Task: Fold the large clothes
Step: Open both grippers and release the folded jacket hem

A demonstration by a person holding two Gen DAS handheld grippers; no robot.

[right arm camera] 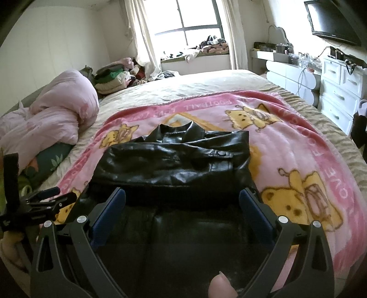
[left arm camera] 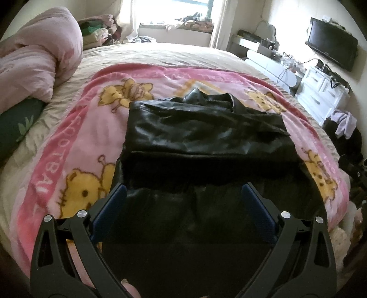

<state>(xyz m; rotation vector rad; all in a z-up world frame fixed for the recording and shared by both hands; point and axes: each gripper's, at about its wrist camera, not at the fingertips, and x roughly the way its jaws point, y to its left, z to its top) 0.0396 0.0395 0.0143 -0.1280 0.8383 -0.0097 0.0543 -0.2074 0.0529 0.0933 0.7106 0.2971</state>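
Note:
A black leather jacket point(left arm camera: 201, 128) lies on a pink cartoon blanket point(left arm camera: 75, 128) on the bed, its upper part folded into a block with the collar at the far end. Its lower part spreads toward me. My left gripper point(left arm camera: 184, 190) is open, fingers apart just above the jacket's near part. In the right wrist view the jacket point(right arm camera: 174, 160) looks the same, and my right gripper point(right arm camera: 182, 194) is open over its near part. The left gripper point(right arm camera: 43, 199) shows at the left edge there.
A bunched pink duvet point(left arm camera: 39, 57) and a green pillow point(left arm camera: 18, 119) lie on the left of the bed. Piled clothes point(right arm camera: 114, 75) sit by the window. White drawers point(right arm camera: 339, 91) and a wall television point(right arm camera: 332, 18) stand at right.

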